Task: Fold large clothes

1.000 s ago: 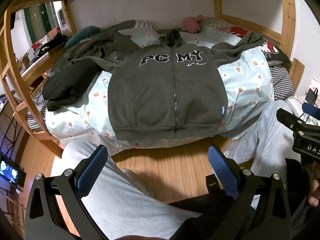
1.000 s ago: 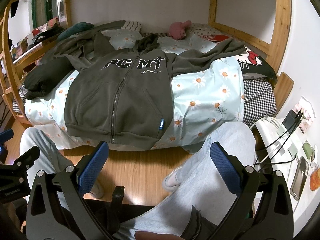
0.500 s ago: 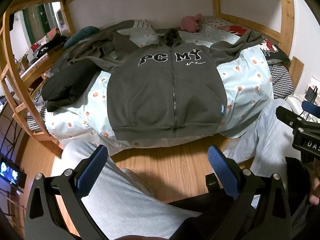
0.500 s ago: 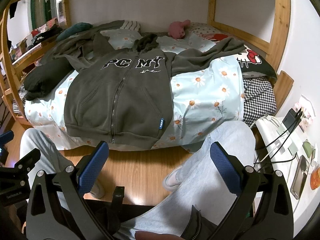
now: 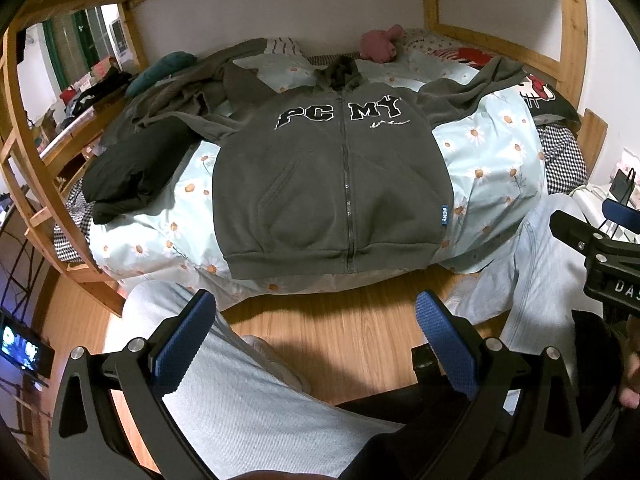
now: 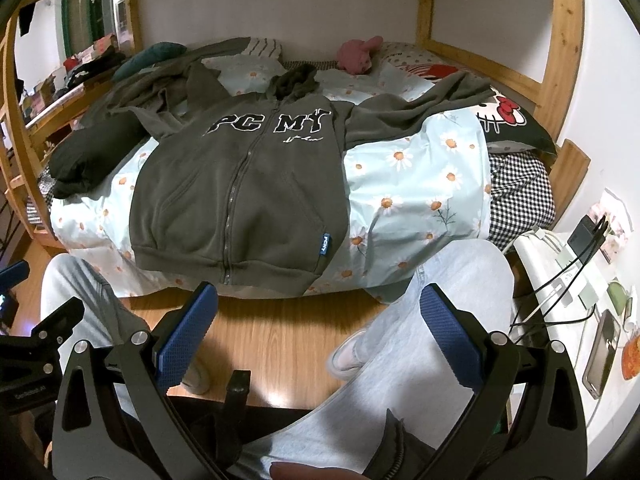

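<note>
Spread face-up on the daisy-print duvet: a grey zip hoodie, hem at the near bed edge, hood toward the wall, sleeves flung out to either side. Straight ahead of the left gripper, ahead and leftward of the right gripper. Both wide open, empty, held back over the person's knees, clear of the cloth.

The hoodie's left sleeve runs into the heap of dark clothes, its cuff lost there. The small script under the chest letters is too fine to read. The right gripper is cut off at the left view's edge, its jaws unseen there.
</note>
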The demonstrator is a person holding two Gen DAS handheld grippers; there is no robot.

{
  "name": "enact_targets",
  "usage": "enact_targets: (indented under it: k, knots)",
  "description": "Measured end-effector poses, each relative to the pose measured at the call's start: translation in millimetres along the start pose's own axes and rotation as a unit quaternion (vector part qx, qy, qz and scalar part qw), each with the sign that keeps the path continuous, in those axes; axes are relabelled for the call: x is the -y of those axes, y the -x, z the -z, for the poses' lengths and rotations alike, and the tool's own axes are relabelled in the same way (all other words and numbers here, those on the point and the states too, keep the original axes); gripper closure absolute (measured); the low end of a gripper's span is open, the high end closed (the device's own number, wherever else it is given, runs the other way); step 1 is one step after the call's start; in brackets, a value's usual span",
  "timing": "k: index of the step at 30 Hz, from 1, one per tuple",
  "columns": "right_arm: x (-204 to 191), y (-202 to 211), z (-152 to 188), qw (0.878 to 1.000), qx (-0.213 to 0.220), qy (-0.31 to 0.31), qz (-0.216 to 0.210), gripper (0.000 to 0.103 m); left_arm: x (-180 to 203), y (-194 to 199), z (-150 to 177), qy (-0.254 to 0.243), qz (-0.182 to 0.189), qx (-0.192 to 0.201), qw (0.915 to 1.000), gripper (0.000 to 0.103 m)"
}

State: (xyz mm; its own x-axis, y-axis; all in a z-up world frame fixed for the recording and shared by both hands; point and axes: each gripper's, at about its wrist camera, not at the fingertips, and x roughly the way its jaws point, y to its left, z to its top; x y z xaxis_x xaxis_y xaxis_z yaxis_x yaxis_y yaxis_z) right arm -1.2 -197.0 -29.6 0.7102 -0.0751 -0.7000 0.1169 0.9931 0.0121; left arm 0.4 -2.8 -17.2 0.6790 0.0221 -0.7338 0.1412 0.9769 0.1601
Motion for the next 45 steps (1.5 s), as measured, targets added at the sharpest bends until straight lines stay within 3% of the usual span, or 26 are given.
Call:
enact_targets:
  k: [14,22,29,34,38,45]
  knots:
    - [-1.5,-1.0,-1.7,1.0,-0.006,0.0,-0.002,0.003,2.7,-5.7,-0.4,-0.008,0.001,-0.008,0.9999,0.005]
    - [-10.0,-11.2,-19.2,1.0,-0.002,0.009,-0.012,0.003,0.3,-29.3,-23.5,-0.014,-0.004,-0.023,0.9996,0.005]
    - [-12.9,-49.6,-57.4,0.999,-0.026,-0.012,-0.015,0.003,-5.8,-93.1,-57.5,-0.014,0.011,-0.069,0.9975,0.005]
    - [-14.2,-87.7,-86.6,0.999,-0.039,-0.021,-0.006,0.003,-25.7,-143.5,-87.0,0.023,0.025,-0.1,0.9944,0.005]
    - [-18.9,-133.4,-114.4,0.997,-0.062,-0.028,-0.024,0.003,-41.5,-191.2,-111.8,0.039,0.013,-0.115,0.9925,0.005]
    - [-37.8,-211.1,-166.1,0.998,-0.056,-0.004,-0.014,0.003,-66.9,-282.5,-163.4,0.049,-0.013,-0.127,0.9905,0.005]
